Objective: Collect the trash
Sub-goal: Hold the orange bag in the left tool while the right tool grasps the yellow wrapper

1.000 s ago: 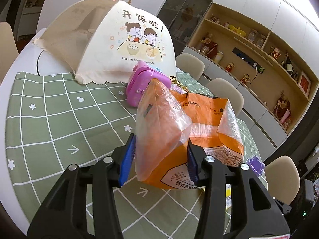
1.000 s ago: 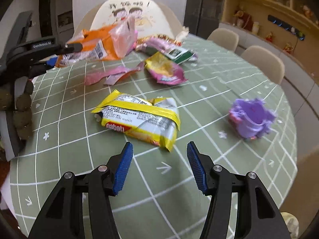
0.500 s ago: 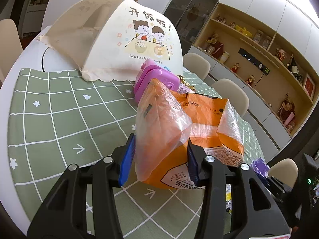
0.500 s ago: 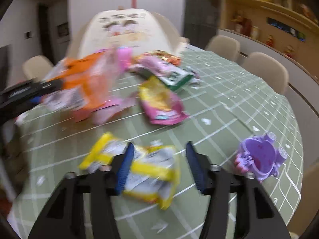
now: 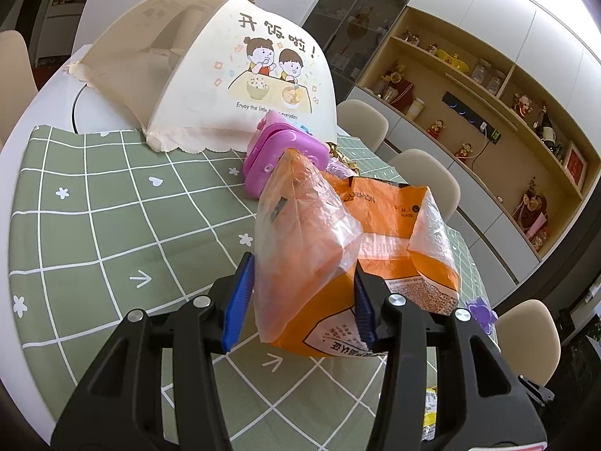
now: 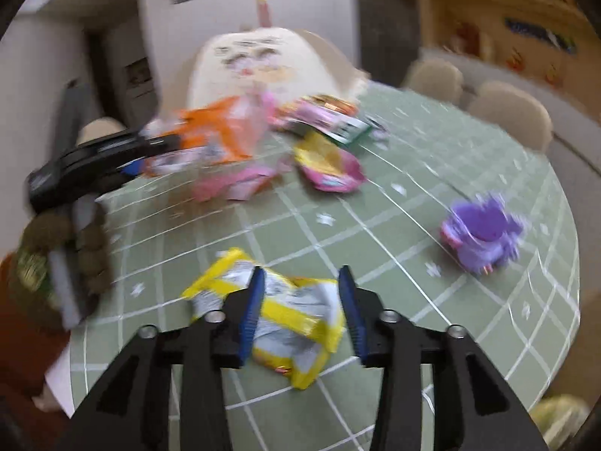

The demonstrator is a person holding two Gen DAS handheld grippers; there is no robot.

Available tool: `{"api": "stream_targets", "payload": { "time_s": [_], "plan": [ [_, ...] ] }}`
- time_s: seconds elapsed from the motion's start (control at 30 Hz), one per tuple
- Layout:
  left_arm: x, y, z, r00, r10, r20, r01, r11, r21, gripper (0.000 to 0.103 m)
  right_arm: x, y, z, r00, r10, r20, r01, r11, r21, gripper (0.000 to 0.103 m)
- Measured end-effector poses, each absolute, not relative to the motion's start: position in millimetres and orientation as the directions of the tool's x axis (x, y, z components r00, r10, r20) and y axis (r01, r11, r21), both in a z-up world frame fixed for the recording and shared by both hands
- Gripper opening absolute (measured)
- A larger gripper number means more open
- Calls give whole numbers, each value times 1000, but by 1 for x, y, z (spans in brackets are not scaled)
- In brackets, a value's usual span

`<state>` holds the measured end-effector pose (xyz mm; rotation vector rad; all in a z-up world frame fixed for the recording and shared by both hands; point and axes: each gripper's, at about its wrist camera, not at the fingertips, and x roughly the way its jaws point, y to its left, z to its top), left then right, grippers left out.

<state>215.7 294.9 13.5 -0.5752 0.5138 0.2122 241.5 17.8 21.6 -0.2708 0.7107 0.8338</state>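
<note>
I hold the orange bag in my left gripper (image 5: 300,297) while my right gripper (image 6: 302,308) straddles the yellow wrapper.

The left gripper's blue pads (image 5: 240,297) press both sides of the orange bag (image 5: 379,240), which stands lifted off the green checked desk (image 5: 94,225); at 12 o'clock behind it sit a pink case (image 5: 278,154) and a cream food cover (image 5: 225,75). In the blurred right view, my right gripper's jaws are opening, with the yellow wrapper (image 6: 296,323) lying between them on the desk; I cannot tell whether the pads touch it. A purple toy (image 6: 480,233) sits at 2 o'clock, and pink wrappers (image 6: 326,161) lie at 12 o'clock.
</note>
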Motion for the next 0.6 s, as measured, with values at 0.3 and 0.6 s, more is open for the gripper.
{"api": "stream_targets", "payload": {
  "time_s": [0.3,0.6],
  "plan": [
    [216,297,10,845,53,-533,-347,812,-470,44,245,47,-5,346,549,-761,-839,544,11,61],
    [216,296,11,846,43,-532,-337,816,-470,44,240,48,-7,396,501,-770,-821,568,-53,54]
  ]
}}
